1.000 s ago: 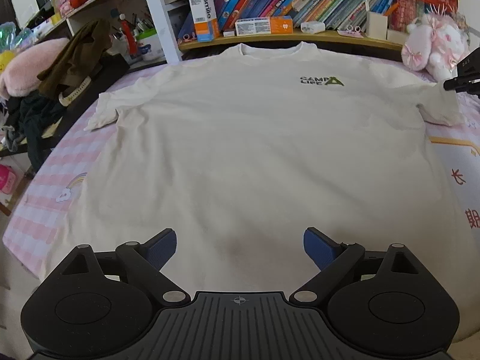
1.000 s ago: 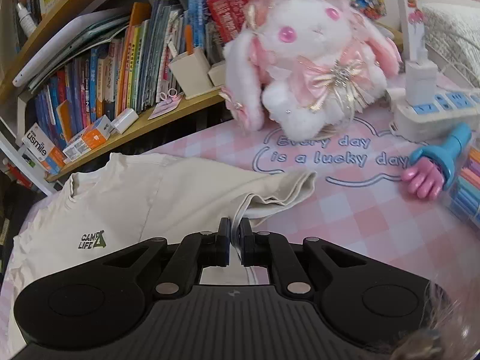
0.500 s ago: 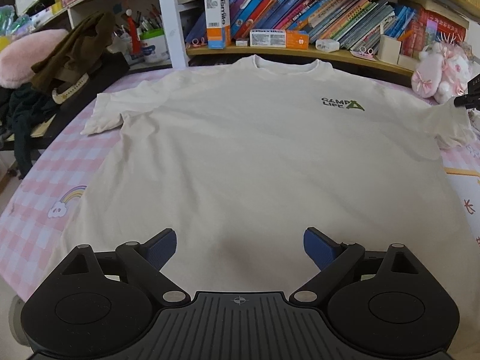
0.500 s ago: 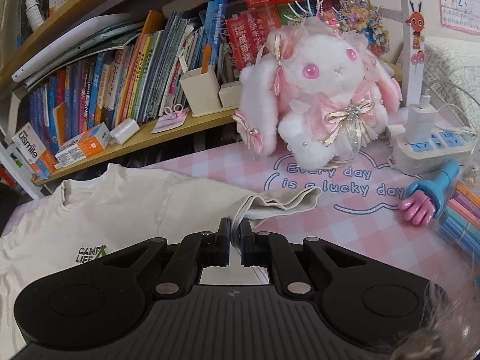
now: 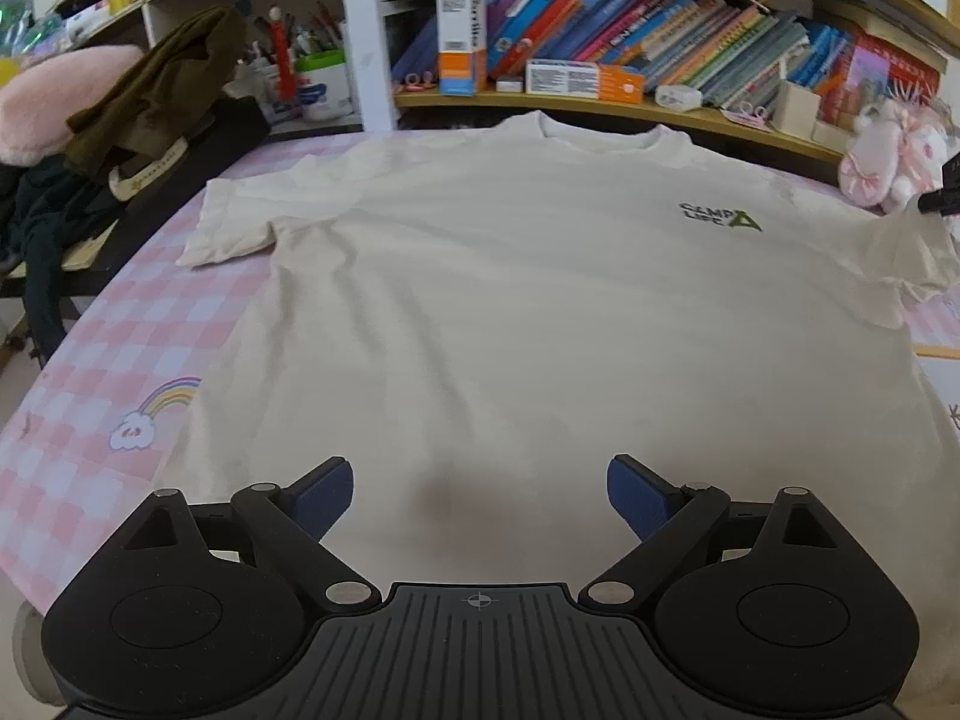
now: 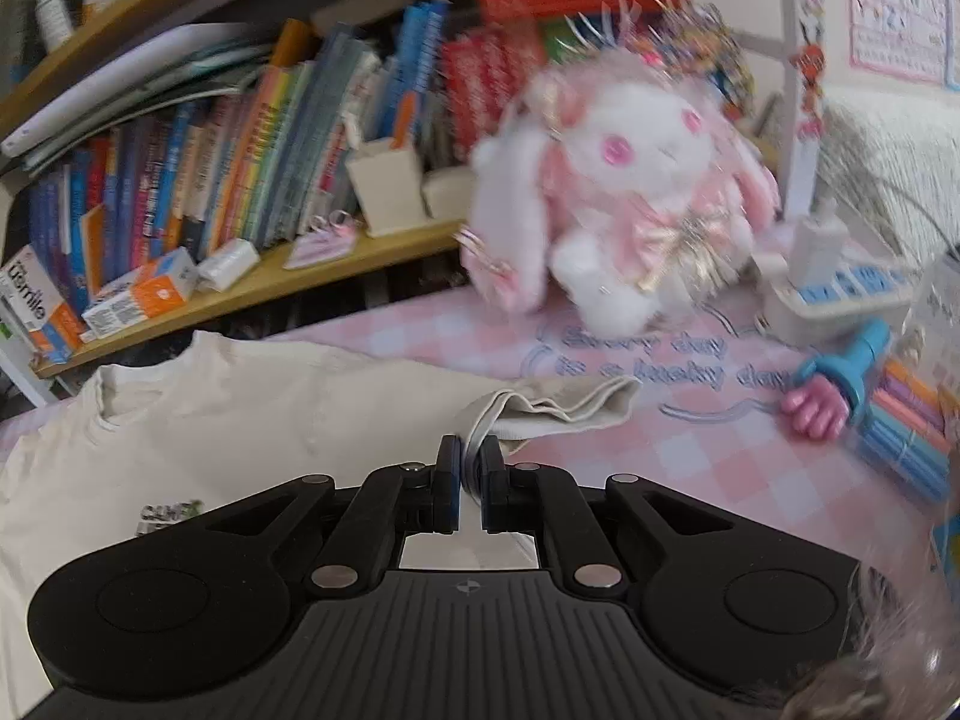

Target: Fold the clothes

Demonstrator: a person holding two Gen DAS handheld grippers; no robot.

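Observation:
A cream T-shirt (image 5: 528, 312) with a green chest logo lies flat, face up, on a pink checked cloth, collar toward the bookshelf. My left gripper (image 5: 480, 495) is open and empty, hovering over the shirt's lower middle. My right gripper (image 6: 470, 462) is shut on the hem of the shirt's sleeve (image 6: 558, 411), which is bunched and lifted a little. In the left wrist view that sleeve (image 5: 906, 258) rises at the far right, with the right gripper's tip (image 5: 942, 195) just in view. The other sleeve (image 5: 231, 231) lies flat.
A bookshelf (image 5: 600, 102) runs along the back. A pink plush rabbit (image 6: 624, 210), a power strip (image 6: 840, 294), a blue and pink toy (image 6: 840, 384) and pens (image 6: 912, 420) lie right of the sleeve. Dark clothes (image 5: 144, 114) pile at the left. The pink checked cloth (image 5: 120, 360) shows left of the shirt.
My left gripper has moved forward and left over the shirt, still open. My right gripper stays shut on the sleeve and has shifted, and the sleeve is pulled up a little.

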